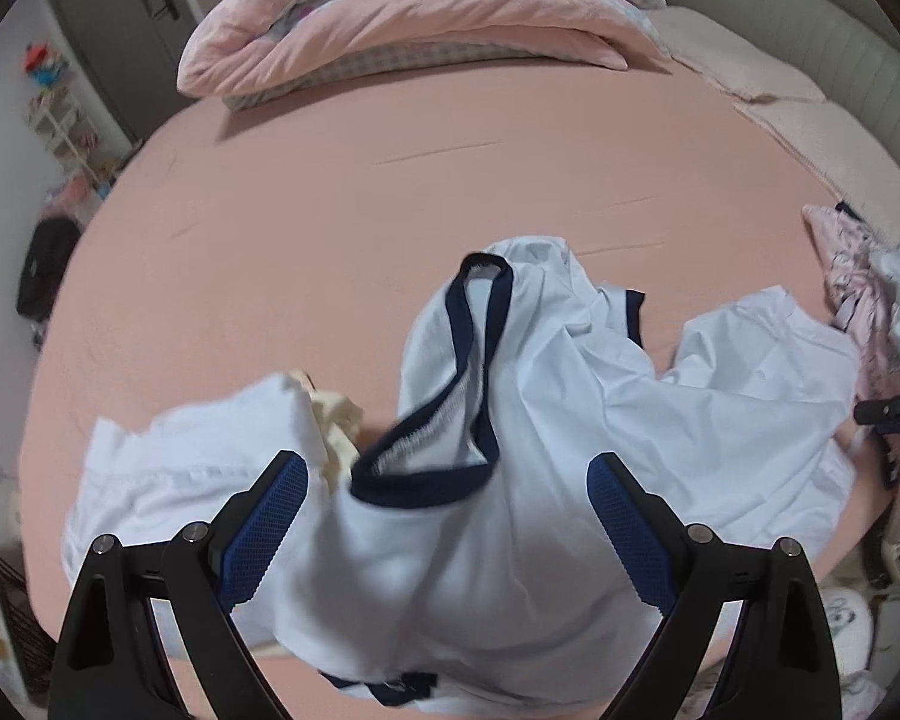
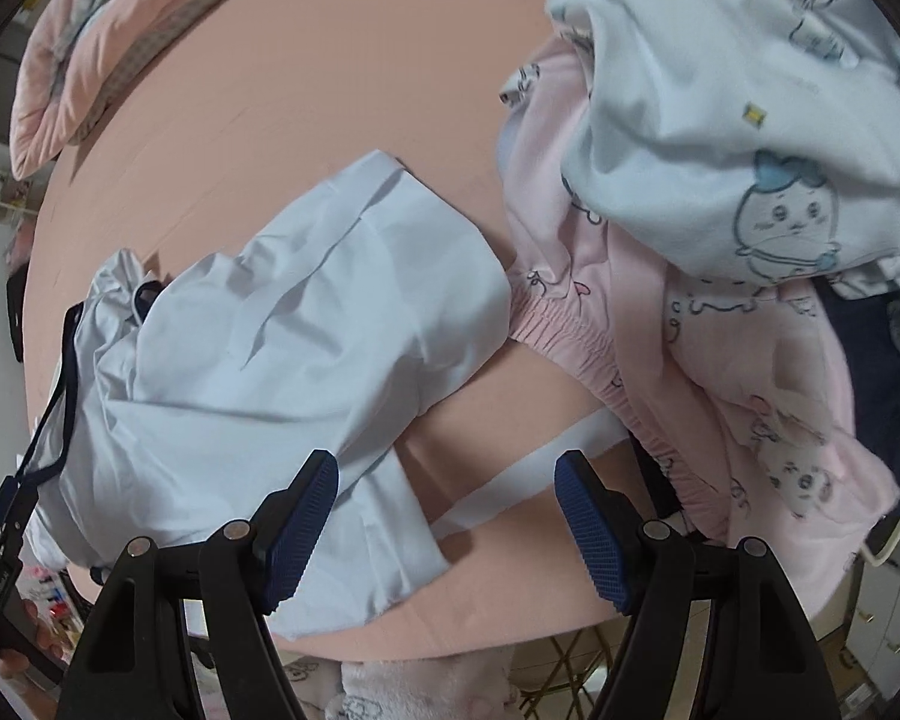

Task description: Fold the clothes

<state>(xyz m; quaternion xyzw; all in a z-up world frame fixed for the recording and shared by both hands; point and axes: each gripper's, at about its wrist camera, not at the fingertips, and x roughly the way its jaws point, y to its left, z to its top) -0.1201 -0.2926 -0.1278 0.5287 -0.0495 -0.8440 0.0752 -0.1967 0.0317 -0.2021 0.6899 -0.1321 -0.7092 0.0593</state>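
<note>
White crumpled navy-trimmed shirt [image 1: 510, 420] sits at 6 o'clock on pink bed [image 1: 270, 240]; left gripper [image 1: 447, 531] and right gripper [image 2: 447, 516] both spread, empty.

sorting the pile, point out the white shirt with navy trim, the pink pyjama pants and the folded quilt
white shirt [image 1: 510, 528], left wrist view, on its body.
pink pyjama pants [image 2: 570, 333], right wrist view, on the elastic waistband.
folded quilt [image 1: 426, 30], left wrist view, on its pink top.

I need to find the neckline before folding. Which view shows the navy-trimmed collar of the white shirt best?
The left wrist view: the navy-trimmed collar lies as an open loop just ahead of the open left claw. The right wrist view catches only a thin navy edge at its far left, mostly hidden by the white shirt.
</note>
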